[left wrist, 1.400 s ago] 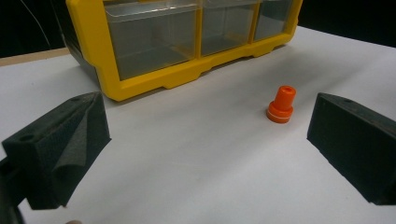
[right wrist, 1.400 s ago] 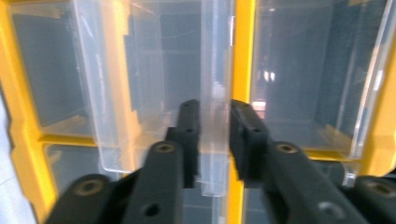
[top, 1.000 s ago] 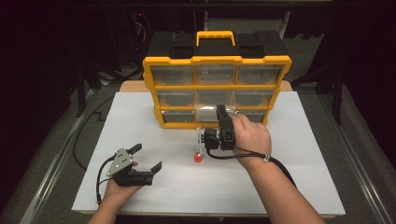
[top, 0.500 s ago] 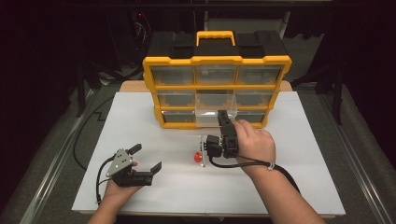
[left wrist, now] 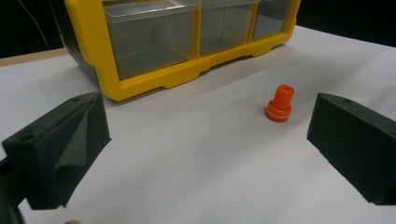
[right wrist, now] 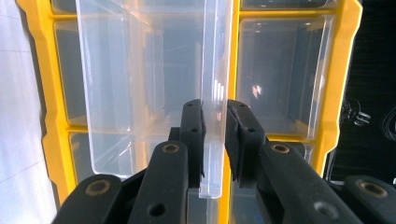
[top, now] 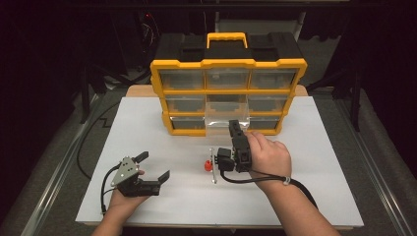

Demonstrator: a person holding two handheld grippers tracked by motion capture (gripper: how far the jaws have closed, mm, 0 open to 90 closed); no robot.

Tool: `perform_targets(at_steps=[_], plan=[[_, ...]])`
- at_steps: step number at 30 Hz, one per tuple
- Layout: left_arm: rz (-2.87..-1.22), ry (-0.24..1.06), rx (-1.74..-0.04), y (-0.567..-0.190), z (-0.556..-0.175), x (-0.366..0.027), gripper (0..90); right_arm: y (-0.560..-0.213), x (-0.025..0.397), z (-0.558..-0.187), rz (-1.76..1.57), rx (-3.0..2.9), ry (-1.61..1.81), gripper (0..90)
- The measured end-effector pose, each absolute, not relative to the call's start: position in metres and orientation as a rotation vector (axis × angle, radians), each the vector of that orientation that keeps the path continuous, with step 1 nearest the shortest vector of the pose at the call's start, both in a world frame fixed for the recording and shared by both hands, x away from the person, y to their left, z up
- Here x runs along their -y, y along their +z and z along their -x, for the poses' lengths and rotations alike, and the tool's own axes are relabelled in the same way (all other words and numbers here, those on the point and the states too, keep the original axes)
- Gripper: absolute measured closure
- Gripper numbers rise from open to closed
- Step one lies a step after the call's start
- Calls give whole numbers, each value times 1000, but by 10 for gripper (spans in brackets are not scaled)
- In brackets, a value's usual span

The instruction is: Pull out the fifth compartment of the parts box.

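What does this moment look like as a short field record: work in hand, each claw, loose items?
work: pulling a clear drawer out of the yellow organizer
right claw: shut on the drawer's front wall, bottom row, middle slot
left claw: open, holding nothing, resting on the white table
drawer state: partly out, looks empty
loose items: orange cap upright on the table, apart from the organizer; small metal piece beside it, too small to identify

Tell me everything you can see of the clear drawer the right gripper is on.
The clear drawer is a see-through plastic bin, looks empty, pulled partway out of the middle bottom slot of the yellow organizer. The right gripper has its jaws closed on the drawer's front wall, one inside, one outside. Neighbouring drawers sit pushed in.
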State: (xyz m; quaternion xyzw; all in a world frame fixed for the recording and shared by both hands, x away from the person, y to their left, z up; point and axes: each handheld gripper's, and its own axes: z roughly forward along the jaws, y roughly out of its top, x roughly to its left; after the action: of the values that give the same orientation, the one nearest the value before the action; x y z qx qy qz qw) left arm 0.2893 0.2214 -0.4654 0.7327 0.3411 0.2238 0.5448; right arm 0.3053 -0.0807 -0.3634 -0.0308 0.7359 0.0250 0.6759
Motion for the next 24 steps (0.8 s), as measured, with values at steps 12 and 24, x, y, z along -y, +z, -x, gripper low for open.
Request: perform_targets(at_steps=[12,24], plan=[[-1738,531,-804,-465,-289,-222,3,-370,80,-298,81,-1654,53,780],[-1736,532,-805,-465,-289,-222,4,-373,82,-300,70,-1652,53,775]])
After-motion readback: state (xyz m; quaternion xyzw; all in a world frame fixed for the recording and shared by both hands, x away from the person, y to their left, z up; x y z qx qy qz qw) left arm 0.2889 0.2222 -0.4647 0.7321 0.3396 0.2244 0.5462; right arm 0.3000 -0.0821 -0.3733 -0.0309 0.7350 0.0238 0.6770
